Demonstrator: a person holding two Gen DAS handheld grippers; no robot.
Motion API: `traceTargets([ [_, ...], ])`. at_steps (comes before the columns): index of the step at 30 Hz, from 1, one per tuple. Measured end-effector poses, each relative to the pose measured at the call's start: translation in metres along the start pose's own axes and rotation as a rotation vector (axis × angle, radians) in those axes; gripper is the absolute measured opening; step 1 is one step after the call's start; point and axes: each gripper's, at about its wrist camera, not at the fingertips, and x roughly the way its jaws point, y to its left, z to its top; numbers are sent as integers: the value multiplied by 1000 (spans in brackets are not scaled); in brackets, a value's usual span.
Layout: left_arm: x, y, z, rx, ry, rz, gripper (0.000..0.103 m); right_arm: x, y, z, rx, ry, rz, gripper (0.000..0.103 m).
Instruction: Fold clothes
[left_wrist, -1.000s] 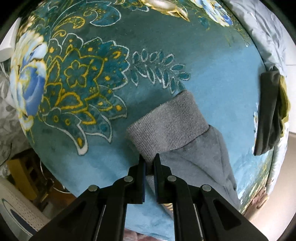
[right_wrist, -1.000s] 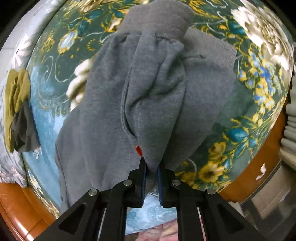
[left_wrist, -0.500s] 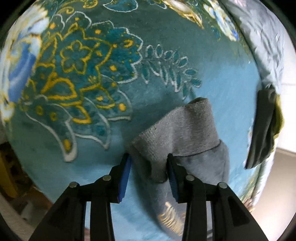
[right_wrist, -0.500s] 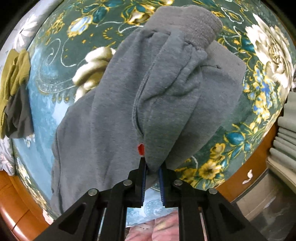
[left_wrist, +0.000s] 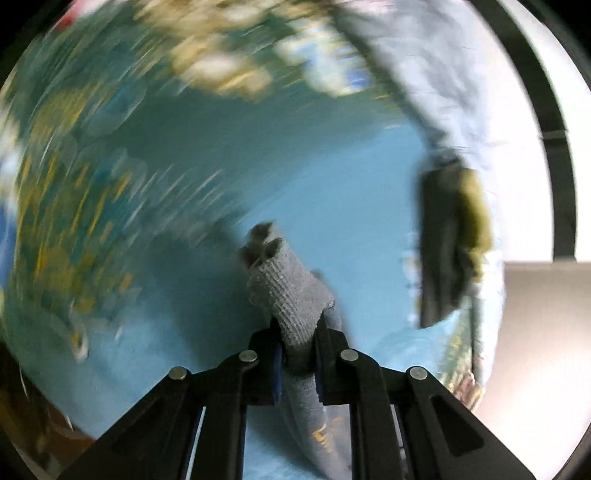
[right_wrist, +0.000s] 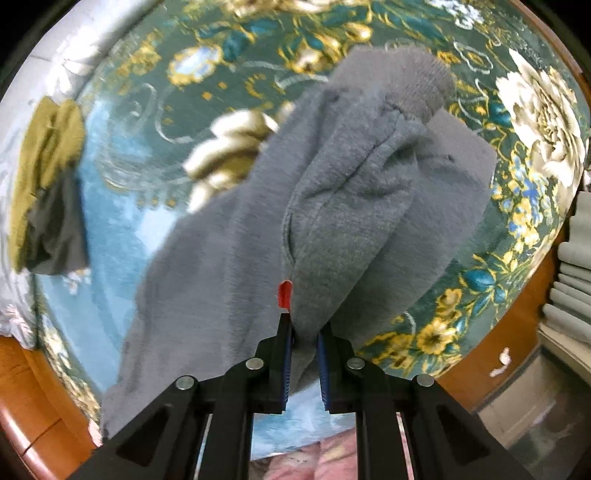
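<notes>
A grey fleece garment (right_wrist: 351, 206) with a small red tag (right_wrist: 284, 293) lies bunched on the teal floral blanket (right_wrist: 155, 122). My right gripper (right_wrist: 304, 332) is shut on a thick fold of it and holds it up off the blanket. In the blurred left wrist view, the garment's ribbed grey cuff (left_wrist: 291, 295) stands up between the fingers of my left gripper (left_wrist: 297, 332). Those jaws are closing, and the pads press on the cuff. The sleeve hangs down below them, over the blanket (left_wrist: 314, 177).
A small pile of olive and dark clothes (right_wrist: 48, 184) (left_wrist: 454, 240) rests at the blanket's far edge, beside a pale quilt (left_wrist: 424, 74). The wooden bed frame (right_wrist: 517, 332) borders the blanket. Folded pale items (right_wrist: 576, 251) are stacked at the right.
My left gripper opened around the cuff, then closed on it and lifted it, its view swinging across the blanket. My right gripper rose a little with the garment still in it.
</notes>
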Motion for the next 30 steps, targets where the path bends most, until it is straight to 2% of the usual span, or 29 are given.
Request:
traceTargets([
  [3,-49,-15,56,65,-108,-107,13,-21,10,-5,-34,-38,137,17],
  [4,-69,-12,76,81,-143,-122,13,-26,19,-6,-62,-40,184,24],
  [5,-87,4,92,91,-160,-99,13,-31,26,-7,-85,-39,221,43],
  [6,-89,16,98,99,-168,-46,13,-34,39,-13,-107,-43,243,58],
  [8,-86,43,108,100,-161,71,15,-33,56,-19,-132,-52,263,59],
  [11,-31,105,122,-98,47,318,16,-38,51,-26,-92,-50,263,59],
  [12,-22,119,125,-171,74,366,16,-40,49,-28,-77,-49,262,59],
  [14,-27,137,115,-297,51,417,17,-41,47,-30,-40,-56,267,59],
  [18,-42,149,91,-484,10,358,17,-23,35,-23,60,-66,264,59],
  [20,-47,149,78,-532,17,345,18,-16,26,-21,138,-70,301,59],
  [22,-41,147,61,-536,49,333,20,-2,21,-15,213,-65,337,59],
  [25,-34,126,30,-504,149,307,23,18,24,-3,293,-55,373,59],
  [27,-28,112,12,-488,207,297,23,29,29,7,330,-54,358,59],
  [30,-12,87,-8,-442,292,284,23,48,33,20,390,-20,271,59],
])
